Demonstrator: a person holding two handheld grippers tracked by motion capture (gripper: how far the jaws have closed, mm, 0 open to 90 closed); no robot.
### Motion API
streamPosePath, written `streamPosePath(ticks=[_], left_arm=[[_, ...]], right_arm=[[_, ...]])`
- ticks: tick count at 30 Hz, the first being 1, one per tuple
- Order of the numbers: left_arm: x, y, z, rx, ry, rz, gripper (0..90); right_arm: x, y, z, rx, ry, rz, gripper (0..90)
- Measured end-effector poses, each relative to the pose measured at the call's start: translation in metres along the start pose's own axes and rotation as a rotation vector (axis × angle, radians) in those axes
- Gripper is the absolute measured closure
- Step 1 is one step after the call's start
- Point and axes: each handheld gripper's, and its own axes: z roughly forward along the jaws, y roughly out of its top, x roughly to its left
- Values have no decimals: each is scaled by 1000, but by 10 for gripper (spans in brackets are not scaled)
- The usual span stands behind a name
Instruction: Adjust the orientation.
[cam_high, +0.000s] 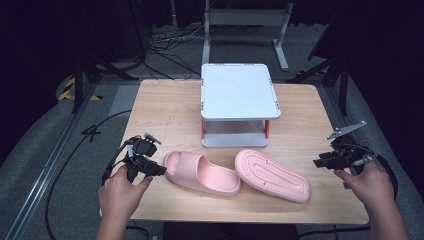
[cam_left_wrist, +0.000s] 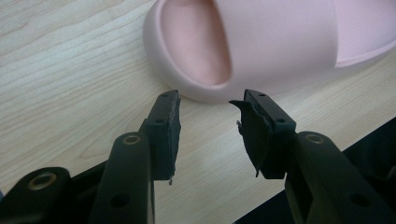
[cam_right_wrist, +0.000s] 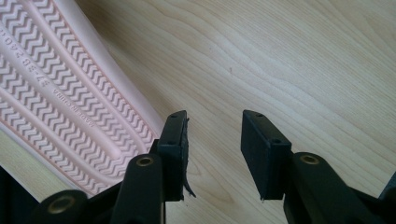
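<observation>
On table (cam_high: 165, 107): white rack (cam_high: 239, 90) behind 2 pink slippers (cam_high: 202, 173) | left gripper (cam_left_wrist: 208, 126) released | right gripper (cam_right_wrist: 212, 140) released

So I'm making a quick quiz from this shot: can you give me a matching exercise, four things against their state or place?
Things:
1. left slipper
2. right slipper
3. white rack
4. left claw

States:
A. sole up, zigzag tread showing
B. at the table's far middle, behind the slippers
C. open, close to a pink toe
D. upright, strap on top

Pairs: 1-D, 2-A, 3-B, 4-C
</observation>
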Motion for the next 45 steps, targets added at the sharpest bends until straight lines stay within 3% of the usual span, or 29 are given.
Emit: streamPosePath(ticks=[4,8,15,20,25,29,34,36,39,42,45], left_arm=[[-5,3,3,9,-19,-10,625],[-14,8,3,1,-23,27,613],[-42,18,5,-4,-41,112,586],[-55,22,11,-5,-48,120,569],[-67,25,16,-11,-76,149,668],[-86,29,29,31,-112,196,702],[-99,31,40,67,-131,229,708],[-105,32,46,106,-146,259,724],[-102,30,50,166,-147,261,786],[-91,28,54,202,-134,223,823],[-85,23,60,268,-101,220,847]], right_arm=[[0,-1,0,0,4,8,588],[0,-3,2,5,-2,10,566],[0,-5,0,-18,-2,19,547],[0,-5,2,-21,5,18,520],[2,-4,5,-13,10,16,519],[3,-3,6,-15,12,9,522],[4,-3,7,-9,13,13,522],[4,-3,8,-12,12,11,522],[4,-3,9,-5,20,7,521],[3,-4,10,0,24,4,521],[3,-5,11,6,30,15,520]])
